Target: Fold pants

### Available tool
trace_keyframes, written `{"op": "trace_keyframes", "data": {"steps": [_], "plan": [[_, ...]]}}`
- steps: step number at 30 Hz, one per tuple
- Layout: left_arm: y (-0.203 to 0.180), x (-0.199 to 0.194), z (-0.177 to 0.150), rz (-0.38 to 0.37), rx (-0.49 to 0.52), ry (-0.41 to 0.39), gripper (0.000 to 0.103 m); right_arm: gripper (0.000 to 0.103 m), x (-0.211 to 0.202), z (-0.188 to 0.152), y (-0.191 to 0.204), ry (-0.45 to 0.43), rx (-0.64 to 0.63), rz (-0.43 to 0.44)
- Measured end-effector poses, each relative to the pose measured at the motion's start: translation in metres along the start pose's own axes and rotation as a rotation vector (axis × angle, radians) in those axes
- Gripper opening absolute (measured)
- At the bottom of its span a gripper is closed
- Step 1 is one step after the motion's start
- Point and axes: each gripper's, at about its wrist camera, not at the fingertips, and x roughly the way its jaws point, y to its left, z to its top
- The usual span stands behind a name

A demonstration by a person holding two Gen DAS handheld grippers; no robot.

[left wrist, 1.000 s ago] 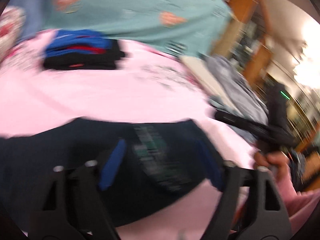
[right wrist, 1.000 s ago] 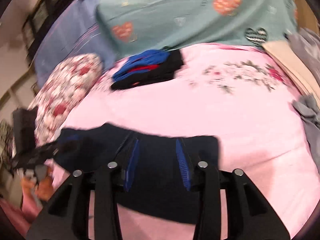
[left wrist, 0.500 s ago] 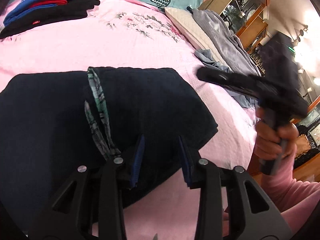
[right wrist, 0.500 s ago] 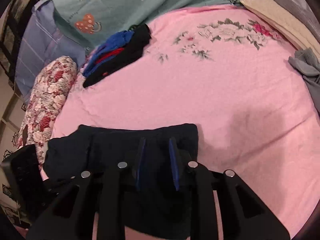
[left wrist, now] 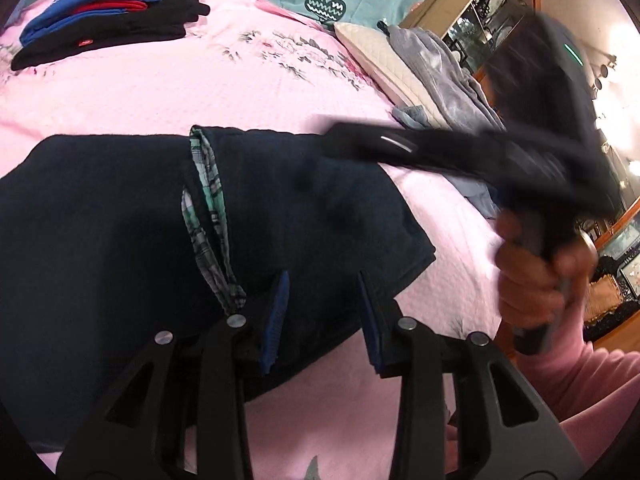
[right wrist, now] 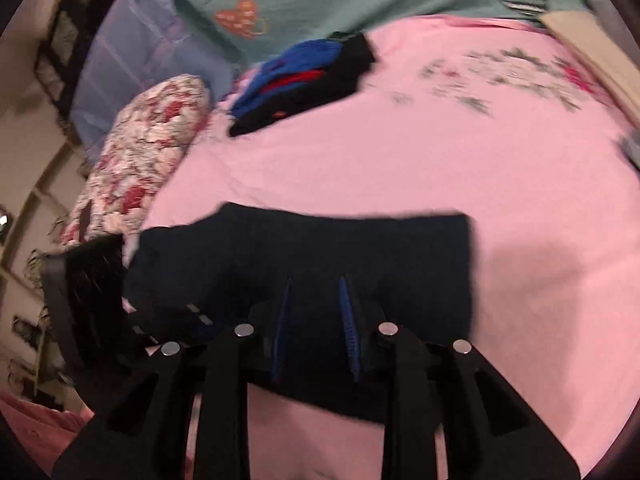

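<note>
Folded clothes pile [left wrist: 104, 20] at the bed's [left wrist: 200, 96] far edge, grey garments [left wrist: 448, 68] along its right edge. Dark navy pants [left wrist: 120, 240], folded, plaid lining showing, lie at the near edge. Left gripper [left wrist: 322, 312] and right gripper [right wrist: 316, 320] fingers just narrowed, each pinching the pants' near hem.

The right gripper [left wrist: 460, 152] and the hand [left wrist: 536, 280] holding it are smeared by motion in the left wrist view. The navy pants [left wrist: 112, 248] are cut off at the left edge there. The whole right wrist view is blurred; the floral print [right wrist: 500, 76] on the pink sheet cannot be read. Whether cloth is pinched cannot be decided.
</note>
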Motion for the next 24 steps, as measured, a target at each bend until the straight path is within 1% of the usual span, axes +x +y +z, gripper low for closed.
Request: {"op": "trace_keyframes", "data": {"steps": [1, 2, 3, 4, 5, 6, 8, 10, 11, 12, 13, 14, 15, 16, 17, 18, 19, 20, 21, 22, 23, 24], "plan": [[0.0, 0.0, -0.001, 0.004, 0.001, -0.003, 0.035, 0.026, 0.016, 0.013, 0.004, 0.018, -0.014, 0.048], [-0.001, 0.0, -0.002, 0.012, 0.005, -0.009, 0.035, 0.026, 0.029, 0.02, 0.006, 0.036, -0.018, 0.06], [-0.002, 0.0, -0.002, 0.028, 0.008, -0.01, 0.035, 0.026, 0.048, 0.027, 0.006, 0.083, -0.022, 0.075], [-0.002, 0.002, -0.003, 0.043, 0.01, -0.006, 0.035, 0.026, 0.077, 0.033, 0.0, 0.163, -0.012, 0.075], [-0.001, 0.002, -0.003, 0.04, 0.004, -0.01, 0.035, 0.022, 0.095, 0.034, -0.007, 0.204, 0.021, 0.051], [-0.002, 0.0, -0.002, 0.034, 0.002, -0.014, 0.035, 0.022, 0.103, 0.037, -0.013, 0.192, 0.06, 0.093], [0.0, -0.003, -0.002, 0.018, -0.005, -0.016, 0.036, 0.022, 0.104, 0.044, -0.014, 0.205, 0.073, 0.114], [0.004, -0.016, -0.002, -0.011, -0.024, -0.024, 0.036, 0.023, 0.097, 0.046, -0.013, 0.197, 0.095, 0.102], [0.007, -0.026, -0.002, -0.014, -0.031, -0.038, 0.041, 0.023, 0.089, 0.043, -0.007, 0.177, 0.08, 0.074], [0.01, -0.041, -0.003, 0.009, -0.042, -0.066, 0.063, 0.025, 0.08, 0.038, -0.001, 0.15, 0.05, 0.05], [0.015, -0.056, -0.005, 0.056, -0.054, -0.109, 0.08, 0.03, 0.072, 0.035, 0.008, 0.124, 0.015, 0.035], [0.021, -0.071, -0.008, 0.112, -0.063, -0.154, 0.082, 0.034, 0.062, 0.03, 0.016, 0.09, -0.029, 0.029], [0.029, -0.084, -0.012, 0.166, -0.072, -0.176, 0.083, 0.043, 0.055, 0.024, 0.023, 0.057, -0.062, 0.028], [0.038, -0.097, -0.016, 0.201, -0.09, -0.182, 0.082, 0.046, 0.054, 0.016, 0.024, 0.049, -0.08, 0.017], [0.046, -0.11, -0.02, 0.22, -0.111, -0.201, 0.082, 0.046, 0.062, 0.011, 0.023, 0.072, -0.092, -0.007], [0.057, -0.127, -0.025, 0.253, -0.139, -0.232, 0.082, 0.045, 0.074, 0.003, 0.017, 0.121, -0.089, -0.054], [0.064, -0.142, -0.03, 0.284, -0.16, -0.254, 0.082, 0.045, 0.081, 0.0, 0.014, 0.121, -0.075, -0.066], [0.079, -0.167, -0.038, 0.352, -0.205, -0.296, 0.082, 0.045, 0.08, 0.002, 0.021, 0.115, -0.08, -0.093], [0.087, -0.181, -0.044, 0.388, -0.234, -0.317, 0.083, 0.045, 0.077, 0.004, 0.027, 0.117, -0.095, -0.123], [0.1, -0.199, -0.052, 0.436, -0.279, -0.34, 0.083, 0.045, 0.07, 0.009, 0.045, 0.085, -0.134, -0.132], [0.117, -0.217, -0.061, 0.49, -0.344, -0.358, 0.083, 0.045, 0.065, 0.01, 0.061, 0.052, -0.173, -0.108], [0.13, -0.23, -0.068, 0.52, -0.401, -0.372, 0.083, 0.046, 0.059, 0.011, 0.084, 0.014, -0.235, -0.075]]}}
